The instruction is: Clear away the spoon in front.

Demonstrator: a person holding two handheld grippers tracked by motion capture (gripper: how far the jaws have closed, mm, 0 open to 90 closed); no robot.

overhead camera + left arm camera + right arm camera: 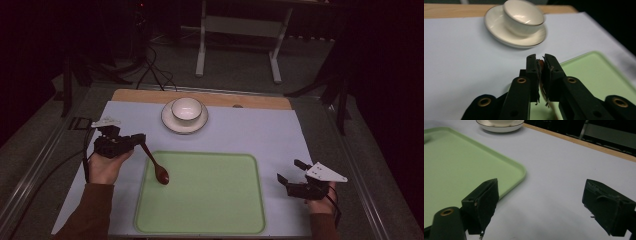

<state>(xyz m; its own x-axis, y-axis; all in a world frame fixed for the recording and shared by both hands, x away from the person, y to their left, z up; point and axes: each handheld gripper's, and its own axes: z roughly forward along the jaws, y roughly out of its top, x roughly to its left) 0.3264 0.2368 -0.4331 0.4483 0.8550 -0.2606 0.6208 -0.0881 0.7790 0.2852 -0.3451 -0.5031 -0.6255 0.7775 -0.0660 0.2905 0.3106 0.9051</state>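
A dark wooden spoon (155, 166) hangs slanted from my left gripper (141, 139), which is shut on the handle's top end. The spoon's bowl rests at the left rim of the green tray (210, 200). In the left gripper view the jaws (541, 61) stand nearly together, with a brown sliver of handle (540, 88) between the pads. My right gripper (288, 170) lies low on the mat to the right of the tray, open. Its own view shows the gripper (541, 195) with nothing in the wide gap, and the tray's corner (461, 165) to the left.
A cream bowl (186, 109) sits on a saucer (169, 123) at the back of the white mat (260, 130), beyond the tray. A wooden strip (260, 102) edges the table's far side. Cables and a white stand (237, 25) lie on the dark floor behind.
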